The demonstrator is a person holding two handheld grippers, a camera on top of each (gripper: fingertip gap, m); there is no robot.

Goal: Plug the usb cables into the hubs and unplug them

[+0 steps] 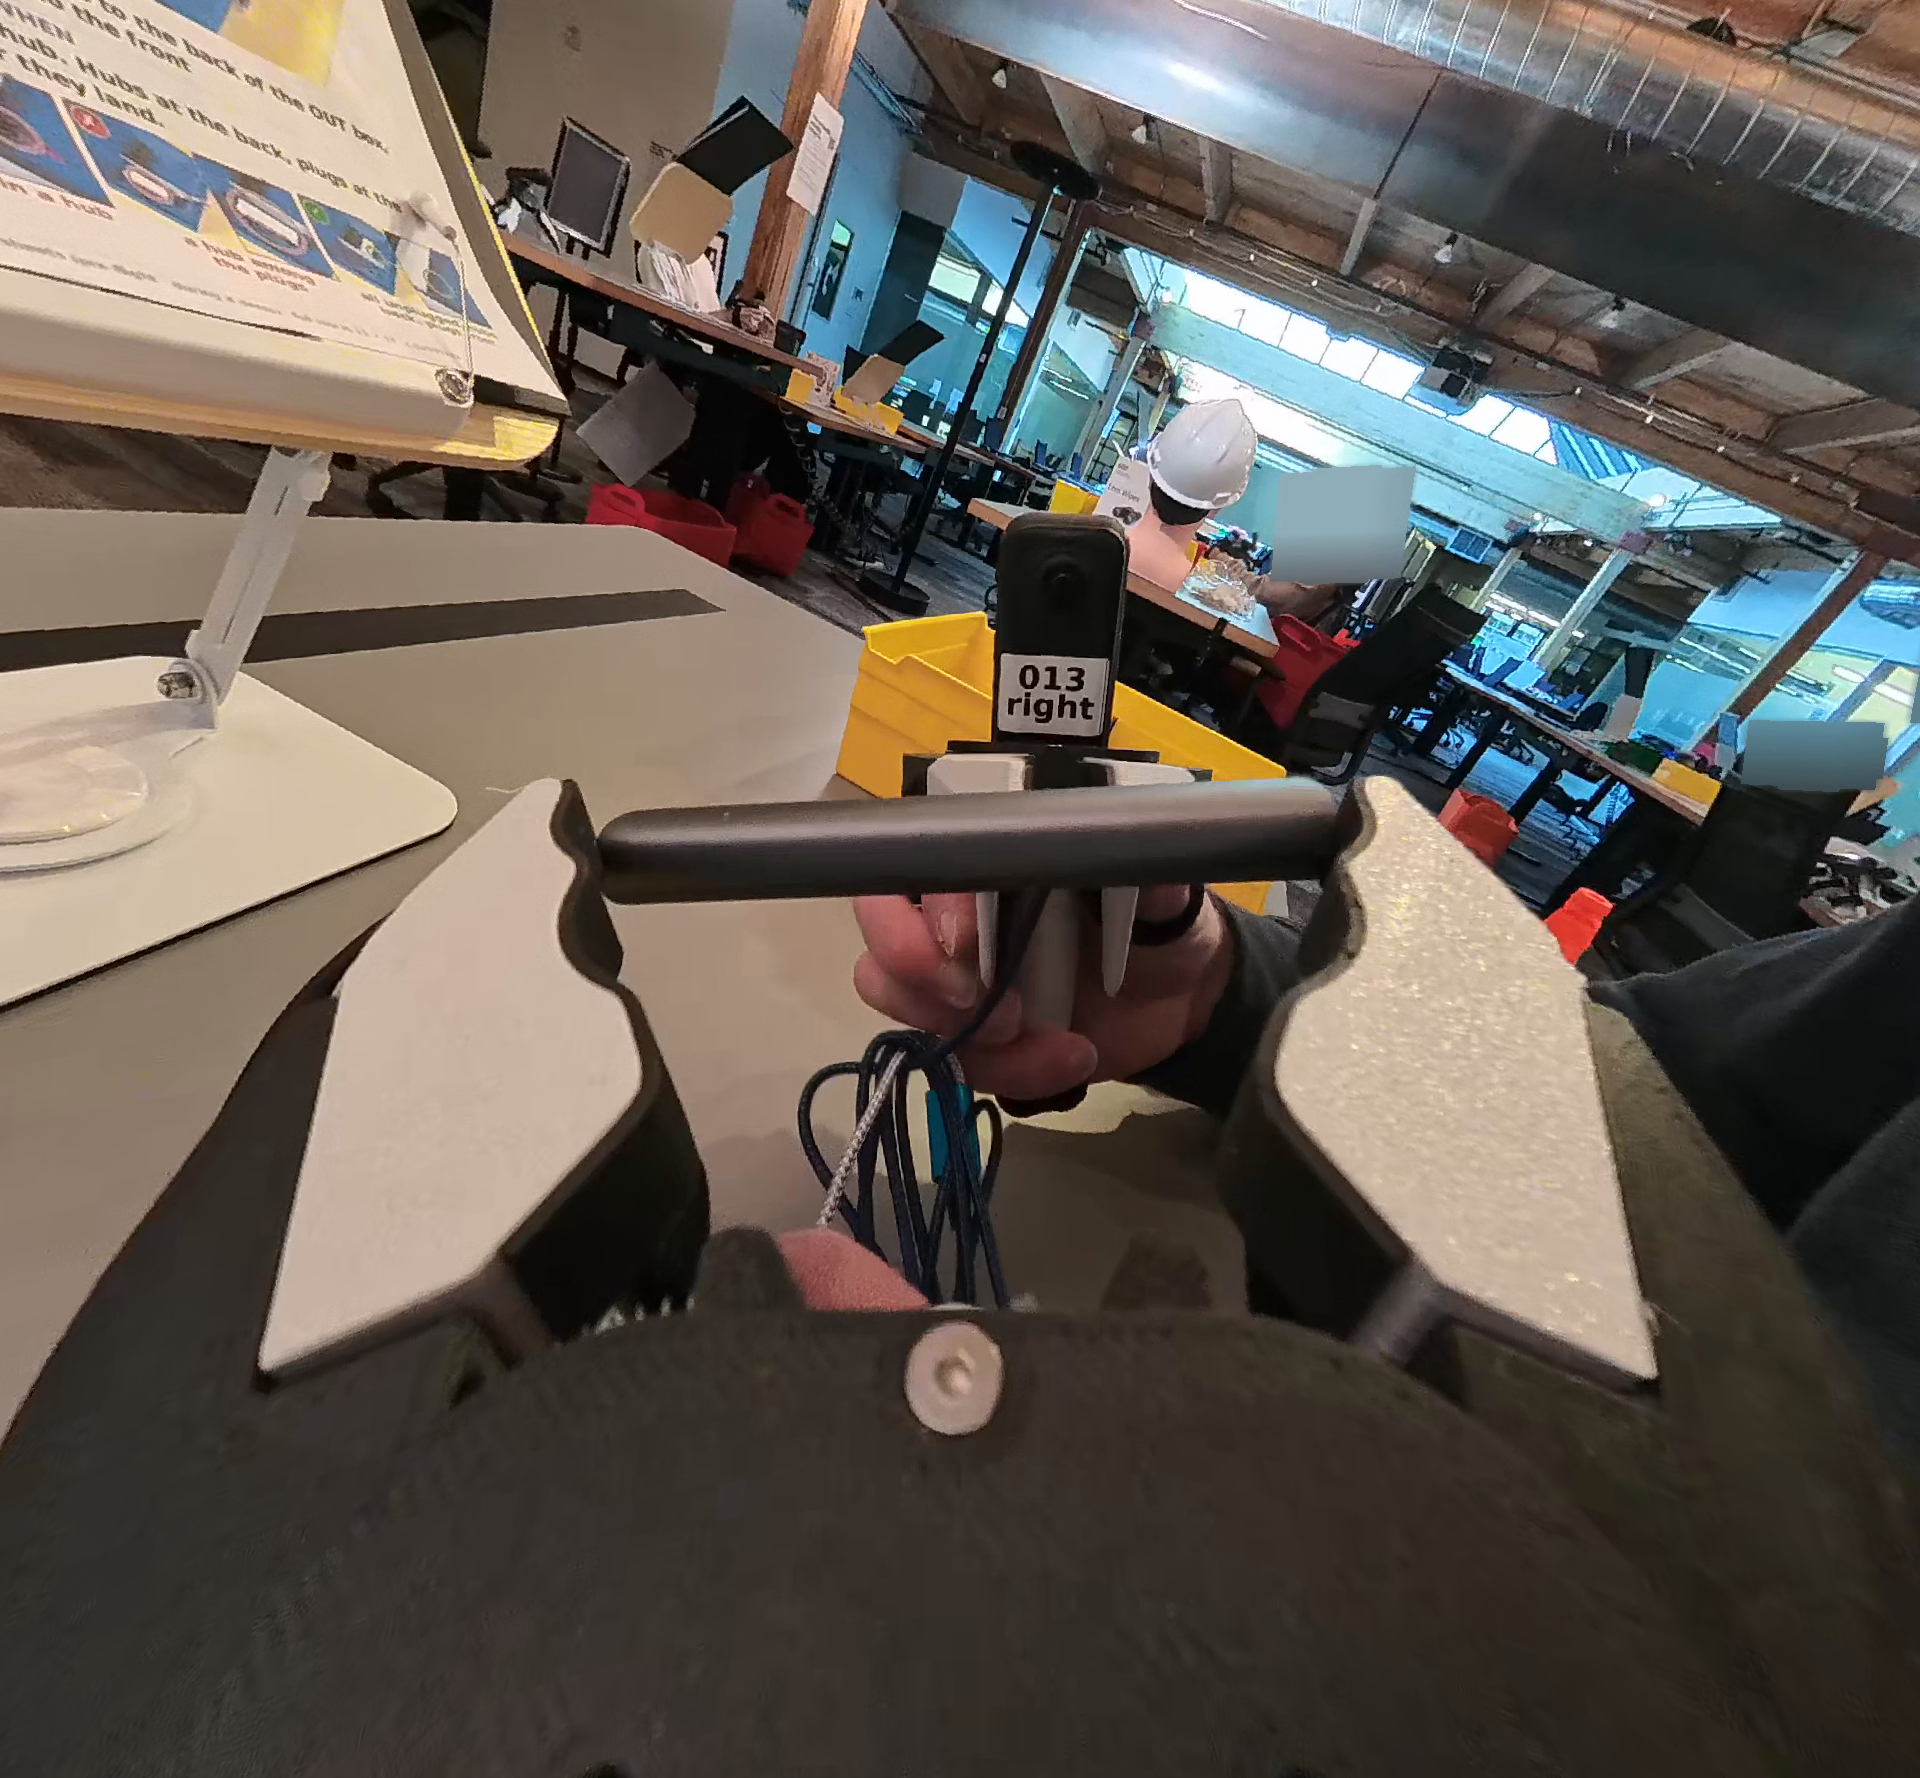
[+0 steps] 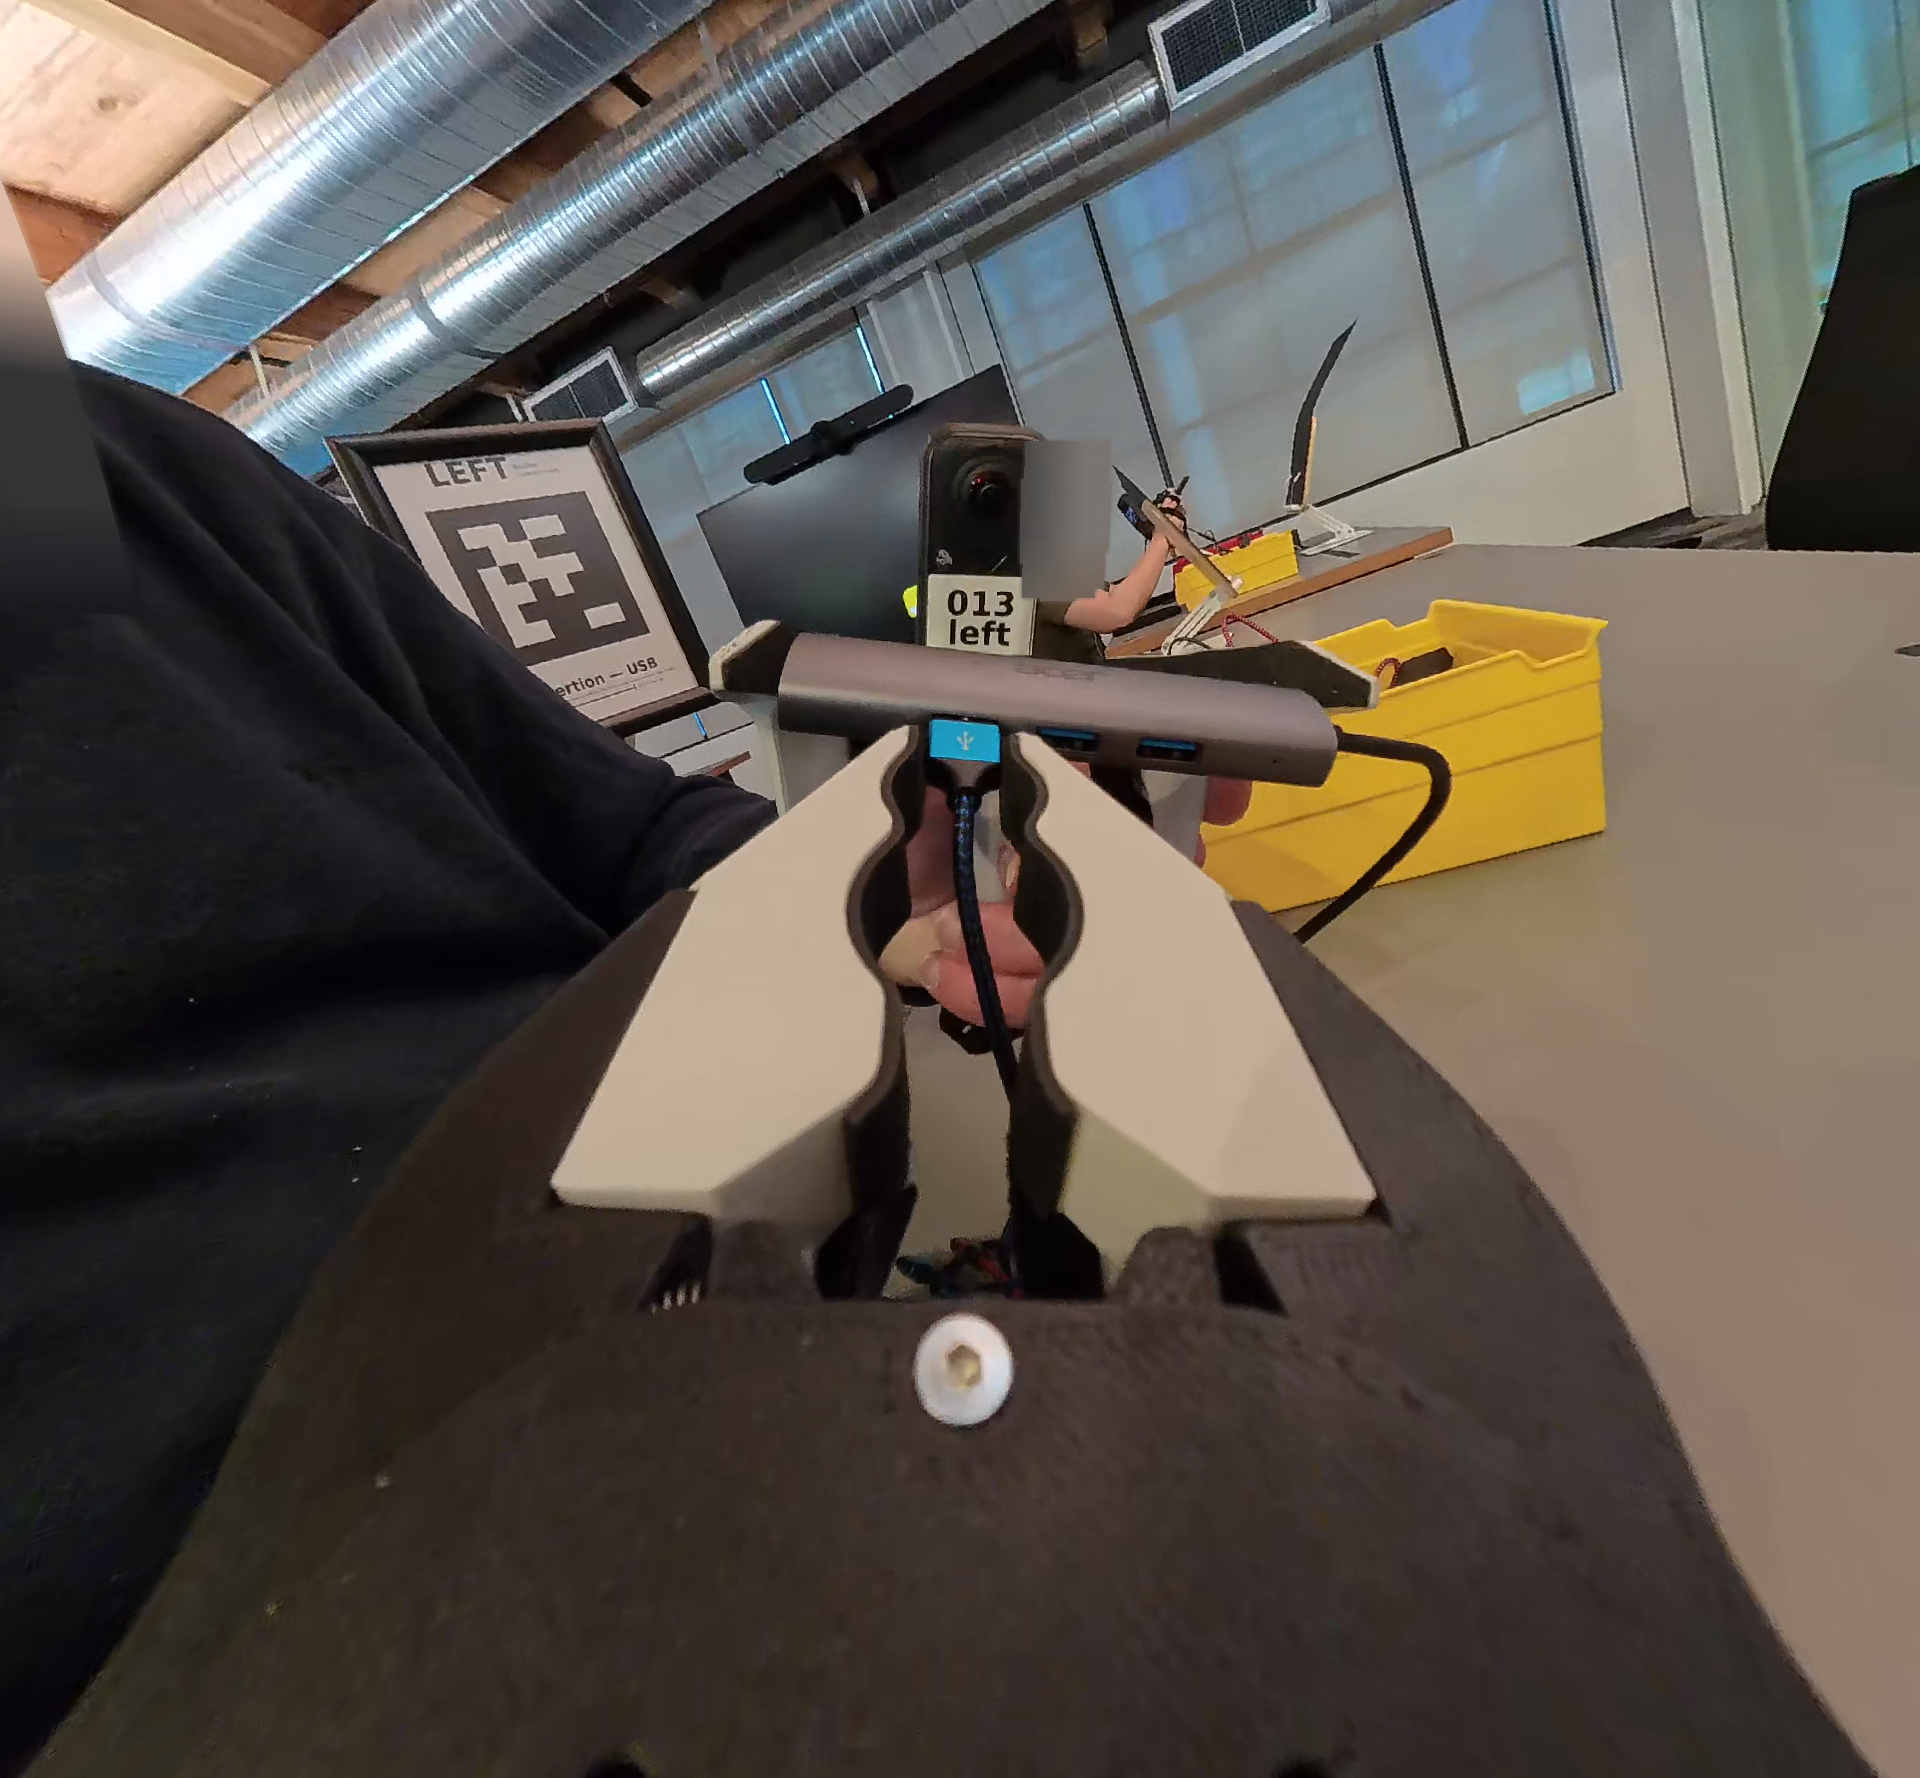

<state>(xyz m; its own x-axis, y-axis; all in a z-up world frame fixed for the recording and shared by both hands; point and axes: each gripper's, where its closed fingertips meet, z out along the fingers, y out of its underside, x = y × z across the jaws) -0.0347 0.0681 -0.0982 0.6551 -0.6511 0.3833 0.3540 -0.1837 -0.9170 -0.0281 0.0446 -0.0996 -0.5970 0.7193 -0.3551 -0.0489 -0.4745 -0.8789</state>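
Two claws meeting in mid-air above the grey surface [image 2: 1558,1053], hub crosswise, plug at its first port.

The left claw [image 1: 971,845] is gripping the rigid, smooth metal hub [image 2: 1049,705] end to end, held clear of the surface near the yellow bin [image 2: 1455,741] at its far edge; a light bar, likely to slip or twist unless clamped by its ends. The right claw [image 2: 964,772] is pinching the blue plug [image 2: 964,741] by its hard shell, the limp braided cable [image 2: 982,928] trailing free.
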